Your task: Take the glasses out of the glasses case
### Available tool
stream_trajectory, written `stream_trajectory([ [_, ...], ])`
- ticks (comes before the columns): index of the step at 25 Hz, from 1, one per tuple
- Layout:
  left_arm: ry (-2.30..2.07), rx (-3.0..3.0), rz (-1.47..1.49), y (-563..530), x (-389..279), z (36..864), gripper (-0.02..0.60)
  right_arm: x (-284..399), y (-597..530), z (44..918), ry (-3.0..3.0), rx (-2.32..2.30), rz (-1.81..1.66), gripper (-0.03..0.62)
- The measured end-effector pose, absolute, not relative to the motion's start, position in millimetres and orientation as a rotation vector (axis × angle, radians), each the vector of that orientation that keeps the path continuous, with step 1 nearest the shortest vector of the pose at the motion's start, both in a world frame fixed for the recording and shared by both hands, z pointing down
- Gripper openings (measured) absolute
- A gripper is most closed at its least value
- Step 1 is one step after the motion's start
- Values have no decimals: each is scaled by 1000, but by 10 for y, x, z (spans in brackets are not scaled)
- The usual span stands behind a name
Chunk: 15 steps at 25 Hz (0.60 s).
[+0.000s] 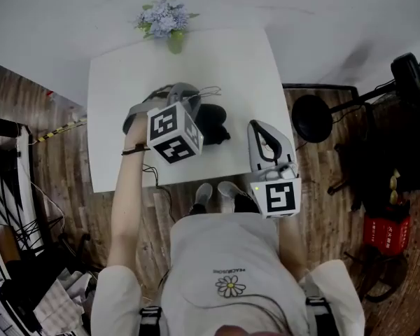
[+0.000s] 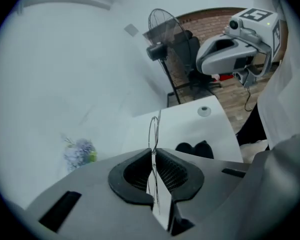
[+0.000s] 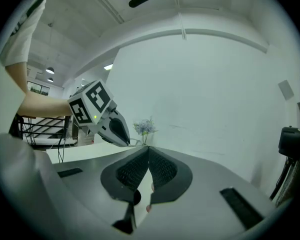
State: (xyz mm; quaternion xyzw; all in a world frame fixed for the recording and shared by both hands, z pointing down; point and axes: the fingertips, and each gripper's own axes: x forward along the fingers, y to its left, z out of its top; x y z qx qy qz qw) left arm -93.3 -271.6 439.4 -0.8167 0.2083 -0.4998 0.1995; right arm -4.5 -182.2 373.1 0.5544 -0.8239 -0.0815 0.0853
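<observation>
Glasses [image 2: 153, 129] are sitting pinched in the left gripper [image 2: 154, 153]. Its jaws are pressing together on the thin wire frame, which is poking out past the tips and also trailing back between the pads. In the left gripper view the frame is showing edge-on, so its long axis seems to be running roughly along the line the gripper points, not across it. The glasses are hanging clear above the table [image 2: 185, 121], touching nothing but the pads.

The case [image 2: 195, 148] is lying on the table below and beyond the tips, a little to the right in that view, and well apart from the frame. By that reading the glasses are already out. In the head view the case is lying between the two grippers and closer to the left one.

The right gripper [image 3: 148, 151] is hovering over the table's near right corner, jaws pressed together with nothing between them, pointing across toward the left gripper. It is well apart from both glasses and case.

The left hand is the only one in contact, so any setting-down is likely falling to it. The bare table is lying below and ahead of its tips, on either side of the case. The frame looks light and springy, so a tilt of the gripper could be swinging its free end.
</observation>
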Motion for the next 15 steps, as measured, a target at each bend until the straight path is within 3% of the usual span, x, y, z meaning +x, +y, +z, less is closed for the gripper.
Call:
stream_trajectory([
  [15, 1144, -2093, -685, -2394, -1230, 2506, 40, -250, -1875, 2875, -2603, 1749, -488, 9],
])
